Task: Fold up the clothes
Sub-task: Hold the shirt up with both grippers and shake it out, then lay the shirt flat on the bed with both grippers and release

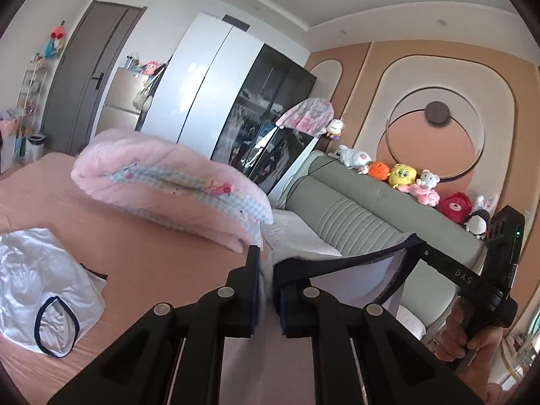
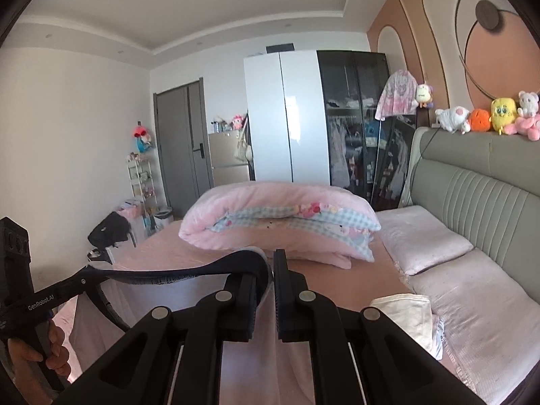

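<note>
white garment (image 1: 357, 270) with navy trim, stretched between both clamped tongs

Two grippers (image 1: 266, 287) (image 2: 272, 290), two white garments (image 1: 44, 287) (image 1: 354, 273), one folded quilt (image 1: 175, 189), two pillows (image 2: 425, 239).

White garment (image 1: 357, 278) with dark navy trim, lifted above the bed (image 1: 162, 270), its trimmed edge stretched taut. Second white, navy-trimmed garment (image 1: 44, 290) lying crumpled near the bed's edge.
</note>
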`<move>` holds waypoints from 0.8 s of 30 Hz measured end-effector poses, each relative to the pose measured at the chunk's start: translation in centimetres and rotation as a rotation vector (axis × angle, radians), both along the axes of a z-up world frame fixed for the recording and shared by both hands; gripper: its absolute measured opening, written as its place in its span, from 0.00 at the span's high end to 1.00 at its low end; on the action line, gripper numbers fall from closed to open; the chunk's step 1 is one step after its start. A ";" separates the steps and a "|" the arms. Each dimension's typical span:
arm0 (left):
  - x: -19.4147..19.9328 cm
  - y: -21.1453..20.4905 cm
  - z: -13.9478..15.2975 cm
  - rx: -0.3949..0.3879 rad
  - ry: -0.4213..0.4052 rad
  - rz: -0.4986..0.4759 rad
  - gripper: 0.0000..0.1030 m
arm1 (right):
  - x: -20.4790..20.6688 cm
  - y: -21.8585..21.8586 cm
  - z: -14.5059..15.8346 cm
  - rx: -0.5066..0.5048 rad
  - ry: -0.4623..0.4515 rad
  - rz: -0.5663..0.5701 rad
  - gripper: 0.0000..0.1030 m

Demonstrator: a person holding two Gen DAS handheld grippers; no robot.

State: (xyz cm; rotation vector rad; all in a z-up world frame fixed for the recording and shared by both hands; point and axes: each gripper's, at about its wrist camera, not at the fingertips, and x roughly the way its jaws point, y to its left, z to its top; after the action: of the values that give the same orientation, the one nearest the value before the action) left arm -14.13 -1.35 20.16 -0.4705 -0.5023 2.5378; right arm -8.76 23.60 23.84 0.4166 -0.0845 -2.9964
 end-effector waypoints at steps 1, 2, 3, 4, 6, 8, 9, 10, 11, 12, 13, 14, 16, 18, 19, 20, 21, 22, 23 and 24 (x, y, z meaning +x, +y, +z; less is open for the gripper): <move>0.2 0.2 0.6 -0.004 0.018 -0.009 0.93 | -0.5 0.0 0.5 0.009 0.017 -0.006 0.96; 1.0 0.4 1.5 -0.012 0.058 -0.019 0.93 | -0.8 -0.1 1.3 0.020 0.044 -0.008 0.96; 2.0 0.6 2.5 -0.029 0.098 -0.023 0.93 | -0.6 -0.3 2.8 0.026 0.085 0.000 0.96; 3.2 0.9 3.6 -0.052 0.139 -0.023 0.93 | -0.3 -0.5 4.6 0.021 0.126 0.013 0.96; 5.2 1.0 4.8 -0.077 0.196 -0.026 0.93 | 0.4 -0.8 7.6 -0.006 0.202 0.052 0.96; 7.0 0.8 5.0 -0.087 0.218 -0.035 0.92 | 1.5 -1.3 9.5 -0.024 0.264 0.087 0.96; 7.6 0.7 4.5 -0.089 0.212 -0.049 0.92 | 1.9 -1.7 9.6 -0.017 0.277 0.101 0.96; 8.0 0.6 3.6 -0.087 0.187 -0.069 0.92 | 2.3 -2.1 9.2 -0.009 0.279 0.113 0.94; 8.1 0.5 2.0 -0.079 0.136 -0.097 0.92 | 2.5 -2.4 7.9 0.001 0.259 0.119 0.88; 7.8 0.6 -0.4 -0.060 0.063 -0.136 0.92 | 2.2 -2.9 5.7 0.016 0.208 0.134 0.85; 7.2 0.9 -3.7 -0.029 -0.035 -0.190 0.92 | 1.4 -3.5 2.6 0.038 0.124 0.165 0.80; 6.4 1.4 -7.7 0.003 -0.159 -0.240 0.92 | 0.5 -4.2 -0.5 0.061 0.040 0.196 0.79; 5.0 3.0 -16.3 0.036 -0.422 -0.300 0.92 | -1.5 -5.6 -7.0 0.097 -0.149 0.251 0.79; 4.6 4.6 -23.6 -0.045 -0.631 -0.274 0.92 | -4.2 -6.8 -14.6 0.100 -0.407 0.271 0.79; 4.7 4.9 -25.8 -0.075 -0.691 -0.270 0.92 | -4.9 -6.8 -17.3 0.084 -0.487 0.277 0.79; 4.9 5.0 -27.4 -0.085 -0.734 -0.281 0.90 | -5.2 -6.3 -18.7 0.052 -0.538 0.293 0.79; 5.1 4.9 -28.5 -0.086 -0.766 -0.282 0.89 | -5.5 -5.8 -20.1 0.019 -0.589 0.309 0.79; 5.3 4.6 -28.9 -0.083 -0.778 -0.276 0.84 | -5.8 -5.3 -21.6 -0.014 -0.639 0.326 0.79; 5.3 4.3 -28.8 -0.086 -0.766 -0.269 0.73 | -6.0 -4.7 -23.0 -0.047 -0.690 0.342 0.77; 5.3 3.9 -28.5 -0.093 -0.746 -0.261 0.65 | -6.3 -4.2 -24.4 -0.081 -0.740 0.358 0.74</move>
State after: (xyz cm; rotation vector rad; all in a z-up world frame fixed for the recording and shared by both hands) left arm -8.82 2.55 -8.31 -1.4324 -0.5322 2.0790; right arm -15.06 19.35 -0.55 1.3387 -0.1691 -2.3362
